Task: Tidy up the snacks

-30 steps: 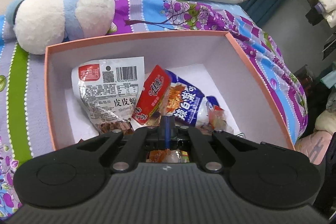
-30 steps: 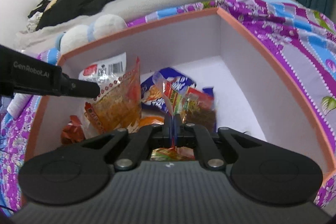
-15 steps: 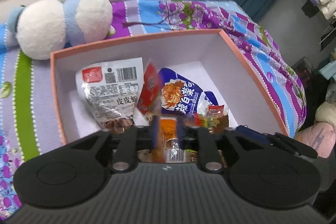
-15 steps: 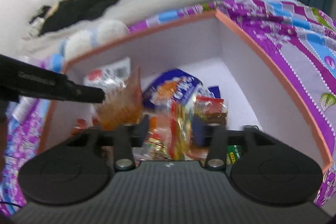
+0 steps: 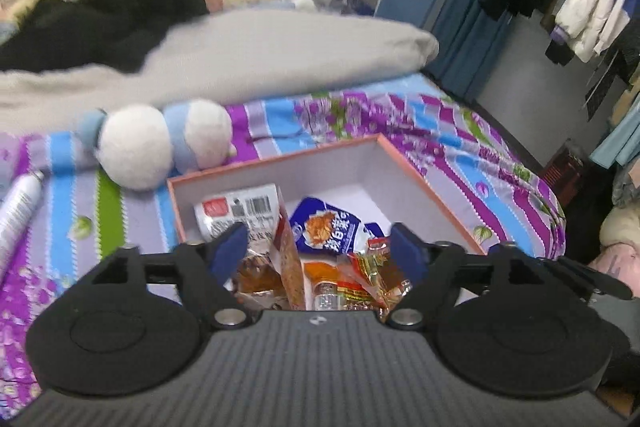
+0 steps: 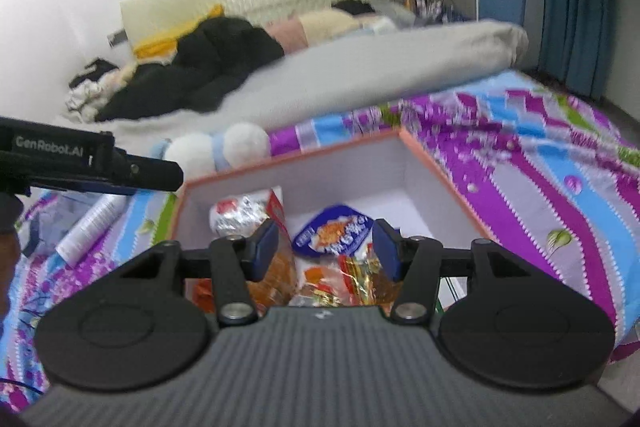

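An orange-rimmed white box point(image 5: 424, 179) point(image 6: 436, 167) sits on the bed and holds several snack packets: a white barcode packet point(image 5: 236, 211) point(image 6: 240, 215), a blue packet point(image 5: 328, 231) point(image 6: 336, 235), an upright red and orange packet point(image 5: 290, 267), and small orange and red packets point(image 5: 360, 275) point(image 6: 344, 279). My left gripper point(image 5: 316, 251) is open and empty above the box's near side. My right gripper point(image 6: 326, 255) is open and empty above the same packets. The left gripper's body shows in the right wrist view point(image 6: 80, 167).
A white and blue plush toy point(image 5: 160, 143) point(image 6: 216, 151) lies behind the box. A white spray can point(image 5: 16, 215) point(image 6: 88, 227) lies left of it. A grey duvet point(image 5: 240, 55) and black clothes point(image 5: 100, 15) fill the far bed. The bed edge drops at right.
Both grippers opened, let go of their packets into the box and pulled back and up. The released packets now lie in the box.
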